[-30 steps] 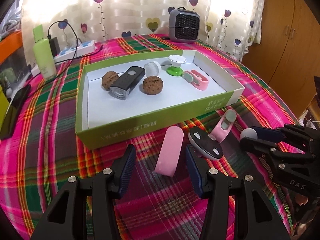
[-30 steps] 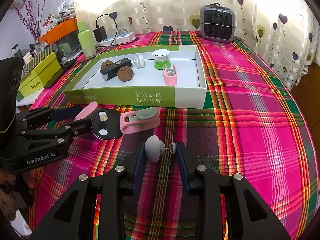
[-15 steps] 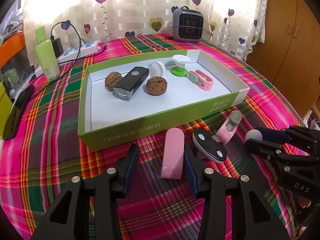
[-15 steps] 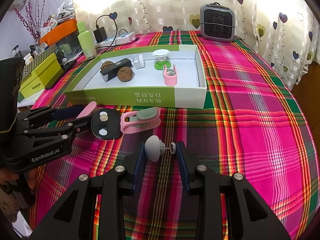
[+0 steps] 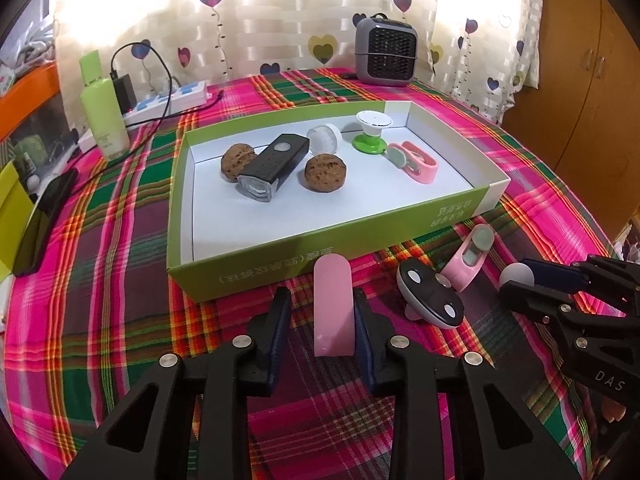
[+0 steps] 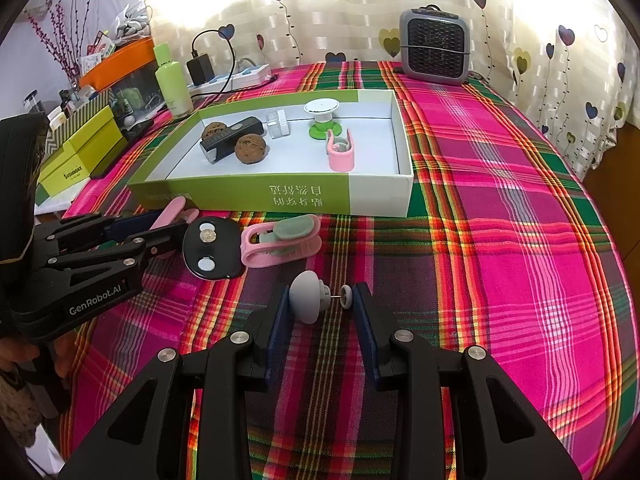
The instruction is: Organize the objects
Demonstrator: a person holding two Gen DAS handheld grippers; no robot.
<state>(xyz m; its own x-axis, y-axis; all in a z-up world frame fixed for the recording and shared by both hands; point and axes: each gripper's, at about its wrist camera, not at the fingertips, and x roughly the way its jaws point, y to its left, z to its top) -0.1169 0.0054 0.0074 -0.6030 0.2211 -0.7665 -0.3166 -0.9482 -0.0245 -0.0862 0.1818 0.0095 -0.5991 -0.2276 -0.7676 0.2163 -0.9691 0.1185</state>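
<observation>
A green-and-white box (image 5: 280,268) (image 6: 256,196) holds two walnuts, a black bike light (image 5: 276,164), a clear cap, a green-and-white stand and a pink clip. My left gripper (image 5: 320,312) (image 6: 160,228) straddles a pink flat bar (image 5: 333,304) in front of the box; its right finger touches the bar, a gap shows at the left finger. My right gripper (image 6: 322,302) (image 5: 516,280) is shut on a grey mushroom-shaped knob (image 6: 306,300) with a pin. A black disc (image 5: 430,298) (image 6: 210,248) and a second pink clip (image 5: 470,256) (image 6: 282,240) lie between the grippers.
A grey heater (image 5: 386,50) stands at the back. A green bottle (image 5: 104,108), a power strip with charger (image 5: 168,96) and a phone (image 5: 40,224) lie at the left. Yellow-green boxes (image 6: 80,156) sit at the far left. A wooden cabinet (image 5: 580,80) is at the right.
My left gripper has moved forward around the pink bar and narrowed its jaws. The right gripper keeps its hold on the knob and has not moved.
</observation>
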